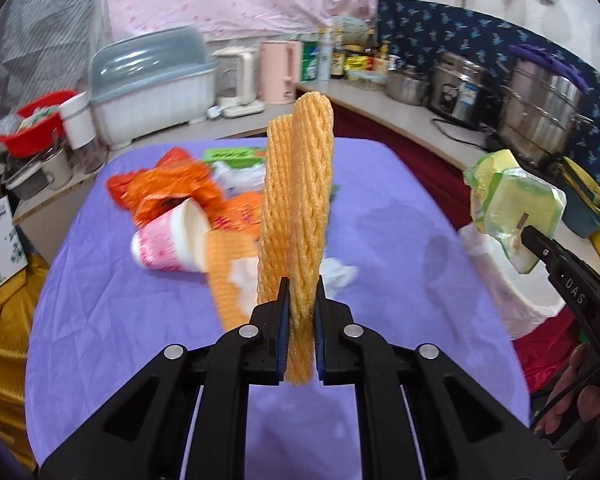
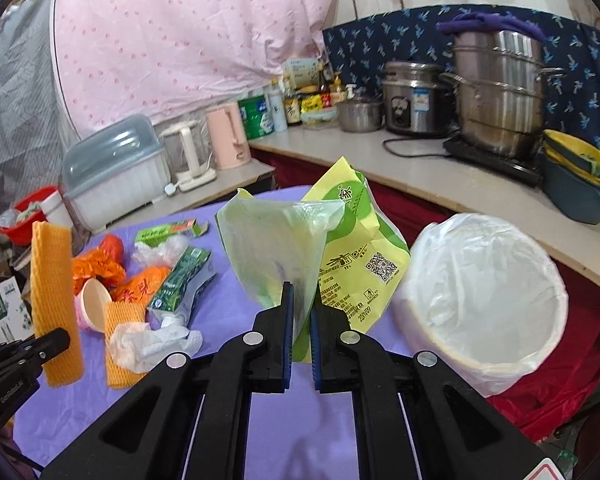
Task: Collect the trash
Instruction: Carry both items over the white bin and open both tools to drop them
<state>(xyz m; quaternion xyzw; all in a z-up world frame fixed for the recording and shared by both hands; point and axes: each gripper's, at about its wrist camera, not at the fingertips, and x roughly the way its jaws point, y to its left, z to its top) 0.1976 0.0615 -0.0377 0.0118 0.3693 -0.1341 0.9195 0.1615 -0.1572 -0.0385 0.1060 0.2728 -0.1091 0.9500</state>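
My left gripper (image 1: 302, 284) is shut on an orange foam net sleeve (image 1: 300, 200), which stands upright above the purple tablecloth (image 1: 400, 260); the same sleeve (image 2: 54, 304) shows at the left of the right wrist view. My right gripper (image 2: 301, 292) is shut on a yellow-green plastic wrapper (image 2: 300, 248), lifted off the table beside the white-lined bin (image 2: 484, 300). That wrapper (image 1: 512, 208) and the right gripper's fingers (image 1: 540, 240) appear at the right of the left wrist view.
On the cloth lie orange wrappers (image 1: 160, 188), a pink paper cup (image 1: 172, 240), a second foam net piece (image 2: 122, 340), crumpled tissue (image 2: 152, 344) and a green toothpaste tube (image 2: 184, 276). Counters behind hold a dish box (image 1: 152, 96), a kettle, bottles and steel pots (image 2: 496, 92).
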